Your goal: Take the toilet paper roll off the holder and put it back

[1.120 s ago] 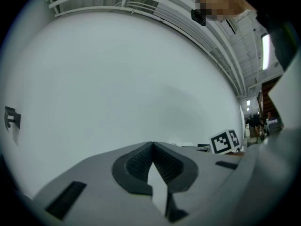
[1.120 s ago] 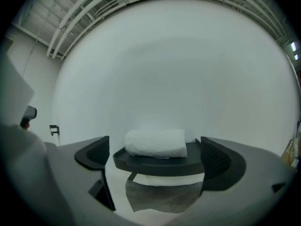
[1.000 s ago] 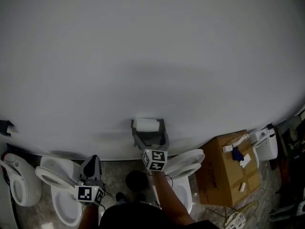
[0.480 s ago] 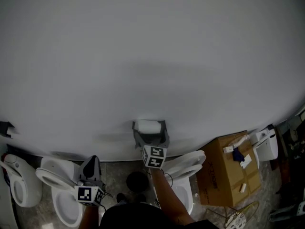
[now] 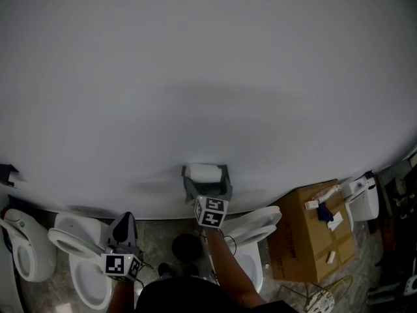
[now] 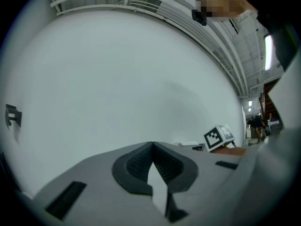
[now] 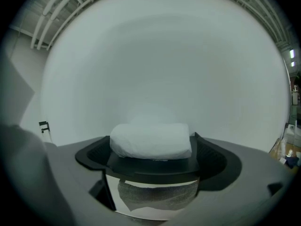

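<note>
My right gripper (image 5: 205, 176) is held up at the white wall (image 5: 208, 77), shut on the white toilet paper roll (image 5: 203, 171). In the right gripper view the roll (image 7: 151, 139) lies crosswise between the two dark jaws of the right gripper (image 7: 151, 150), close to the wall. Whatever is behind the roll is hidden, so I cannot make out a holder there. My left gripper (image 5: 125, 219) hangs low at the left over a toilet, away from the roll. Its jaws meet at the tips in the left gripper view (image 6: 153, 146), with nothing between them.
White toilets (image 5: 78, 256) (image 5: 254, 230) (image 5: 23, 253) stand along the wall's foot. A cardboard box (image 5: 313, 233) with small items on it sits at the right. A small dark bracket (image 5: 6, 173) is fixed to the wall far left.
My right gripper, with the roll in it, has edged slightly up and closer to the wall. The left gripper has stayed where it was.
</note>
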A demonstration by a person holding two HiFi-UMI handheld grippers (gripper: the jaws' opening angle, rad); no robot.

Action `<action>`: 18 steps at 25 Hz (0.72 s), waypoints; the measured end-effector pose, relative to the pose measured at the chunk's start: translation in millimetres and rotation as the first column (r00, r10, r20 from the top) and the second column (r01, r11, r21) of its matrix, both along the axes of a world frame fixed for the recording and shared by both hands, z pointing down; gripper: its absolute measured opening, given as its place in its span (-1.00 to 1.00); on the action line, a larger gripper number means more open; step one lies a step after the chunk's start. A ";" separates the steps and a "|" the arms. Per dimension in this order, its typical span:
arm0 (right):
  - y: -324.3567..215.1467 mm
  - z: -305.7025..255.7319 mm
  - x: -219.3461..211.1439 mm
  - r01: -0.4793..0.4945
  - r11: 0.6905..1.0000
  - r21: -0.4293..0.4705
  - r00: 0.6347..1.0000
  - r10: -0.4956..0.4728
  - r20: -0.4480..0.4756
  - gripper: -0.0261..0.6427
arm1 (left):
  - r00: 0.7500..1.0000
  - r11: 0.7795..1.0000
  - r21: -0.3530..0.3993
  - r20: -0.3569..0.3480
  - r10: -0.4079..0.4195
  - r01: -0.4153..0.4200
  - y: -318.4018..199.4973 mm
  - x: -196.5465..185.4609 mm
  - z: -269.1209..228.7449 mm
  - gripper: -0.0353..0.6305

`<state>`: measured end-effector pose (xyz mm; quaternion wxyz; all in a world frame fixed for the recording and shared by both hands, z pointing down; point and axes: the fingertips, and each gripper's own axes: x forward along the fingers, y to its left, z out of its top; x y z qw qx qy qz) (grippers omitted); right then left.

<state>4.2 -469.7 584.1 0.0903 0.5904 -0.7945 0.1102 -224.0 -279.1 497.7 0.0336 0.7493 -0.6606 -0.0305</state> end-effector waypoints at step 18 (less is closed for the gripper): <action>3.8 -1.8 8.1 0.009 1.000 0.007 1.000 -0.009 0.000 0.47 | 1.000 1.000 0.014 -0.006 0.015 -0.015 -1.5 3.0 3.5 -0.88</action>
